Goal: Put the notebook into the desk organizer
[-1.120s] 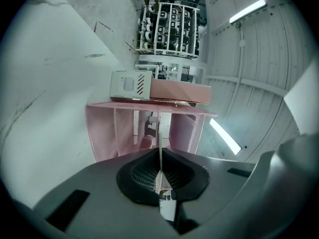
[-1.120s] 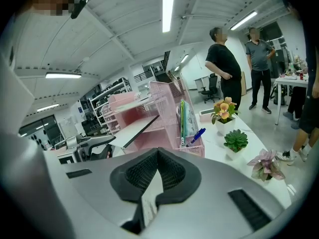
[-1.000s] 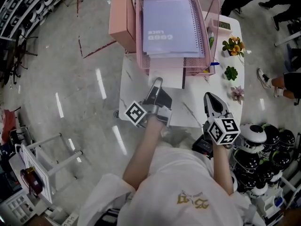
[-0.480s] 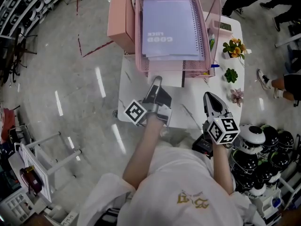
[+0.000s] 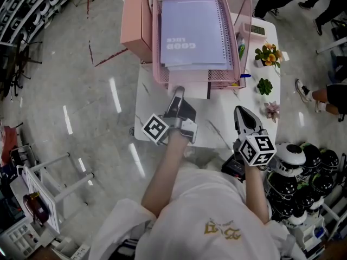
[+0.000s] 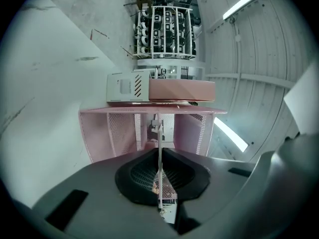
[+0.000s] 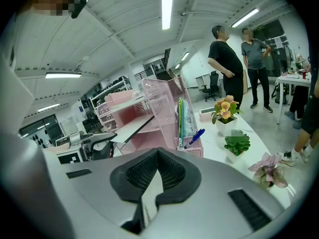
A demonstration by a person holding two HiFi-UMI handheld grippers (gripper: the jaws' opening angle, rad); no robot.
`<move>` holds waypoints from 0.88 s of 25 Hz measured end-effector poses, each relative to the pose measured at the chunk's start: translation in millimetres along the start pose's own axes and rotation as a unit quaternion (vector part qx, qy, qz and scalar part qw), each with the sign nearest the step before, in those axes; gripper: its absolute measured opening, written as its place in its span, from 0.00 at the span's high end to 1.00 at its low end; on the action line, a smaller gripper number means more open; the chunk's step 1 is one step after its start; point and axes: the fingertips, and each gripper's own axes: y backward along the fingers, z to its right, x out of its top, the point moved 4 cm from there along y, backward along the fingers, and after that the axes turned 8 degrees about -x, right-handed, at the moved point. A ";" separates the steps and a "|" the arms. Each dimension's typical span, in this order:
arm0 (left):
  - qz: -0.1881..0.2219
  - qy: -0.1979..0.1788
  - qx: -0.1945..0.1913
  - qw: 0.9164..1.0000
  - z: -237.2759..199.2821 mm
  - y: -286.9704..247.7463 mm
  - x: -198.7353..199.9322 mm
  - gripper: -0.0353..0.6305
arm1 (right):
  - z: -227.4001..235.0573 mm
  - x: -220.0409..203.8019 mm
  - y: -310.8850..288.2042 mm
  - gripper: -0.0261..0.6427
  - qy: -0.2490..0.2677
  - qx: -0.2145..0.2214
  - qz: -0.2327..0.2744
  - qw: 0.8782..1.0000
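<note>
Tabletop edges: the white marbled tabletop (image 5: pixel 217 129) has its left edge over grey floor. Its near edge lies just in front of the person.
Open room: a bare stretch of the surface runs from the organizer's front to the near edge, and both grippers are over it.
Right strip: three small potted plants (image 5: pixel 264 85) stand in a row along the right side. Shelves of helmets (image 5: pixel 303 167) stand beyond that edge.
Desk organizer: the pink mesh desk organizer (image 5: pixel 157 64) fills the far end, with a pink box (image 5: pixel 135 20) against its left wall.
Notebook: the lilac spiral notebook (image 5: pixel 192 28) lies flat in the top tray, spine to the right.
Left gripper: the left gripper (image 5: pixel 178 91) is turned on its side with its tips at the organizer's front rim. Its jaws are opening and show only a narrow slit. A thin pale edge stands in the slit, and I cannot tell what it belongs to.
Right gripper: the right gripper (image 5: pixel 240 111) is clenched on nothing, over the near right of the tabletop, well apart from the organizer.
Writing: the notebook cover reads "GOOD LUCK", upside down from the head view.
</note>
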 end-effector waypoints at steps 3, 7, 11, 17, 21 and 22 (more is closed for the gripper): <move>-0.004 -0.019 0.007 1.000 1.9 -0.2 -0.7 0.88 | 1.4 -0.1 2.6 0.95 -0.001 -0.002 0.002 1.000; -0.008 -0.032 0.023 0.999 -1.6 3.3 1.1 0.82 | 2.0 1.2 5.9 0.95 -0.002 -0.003 0.006 1.000; -0.006 -0.029 0.025 0.999 -2.8 7.5 0.1 0.76 | 1.2 -0.4 10.5 0.95 -0.001 -0.004 0.008 1.000; -0.003 -0.037 0.027 0.999 -1.6 21.2 0.0 0.73 | -2.4 -2.2 22.5 0.95 0.002 -0.002 0.014 1.000; -0.019 -0.069 0.055 0.996 -4.2 36.3 -0.9 0.75 | -7.8 -4.0 31.9 0.95 0.004 0.000 0.022 1.000; -0.028 -0.081 0.062 0.994 -3.5 39.6 -2.9 0.76 | -9.2 -4.4 34.8 0.95 0.004 0.001 0.025 1.000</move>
